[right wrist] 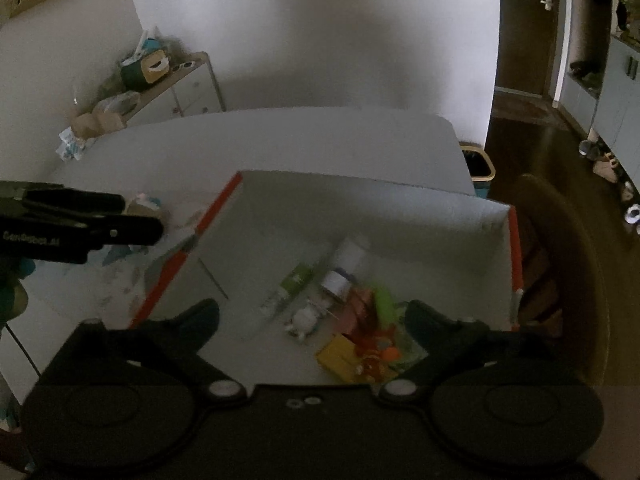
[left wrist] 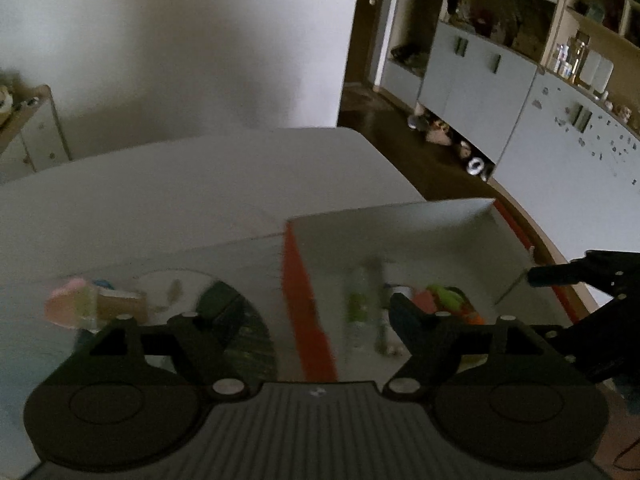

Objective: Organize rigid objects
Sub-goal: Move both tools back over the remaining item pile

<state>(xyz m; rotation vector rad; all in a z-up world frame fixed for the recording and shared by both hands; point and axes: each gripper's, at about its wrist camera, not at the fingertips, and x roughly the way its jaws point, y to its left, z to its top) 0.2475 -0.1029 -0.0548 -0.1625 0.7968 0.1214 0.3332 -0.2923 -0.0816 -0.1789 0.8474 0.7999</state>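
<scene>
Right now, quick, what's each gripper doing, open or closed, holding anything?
Left gripper: open, fingers apart, holding nothing.
Right gripper: open over the box, holding nothing.

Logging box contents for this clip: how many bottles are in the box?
2. A green-labelled bottle lies mid-box; a white bottle with a dark band lies just right of it. Blur and the toy pile in the box may hide more.

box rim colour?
Orange-red edge on the white box; right wrist view shows it best.
</scene>
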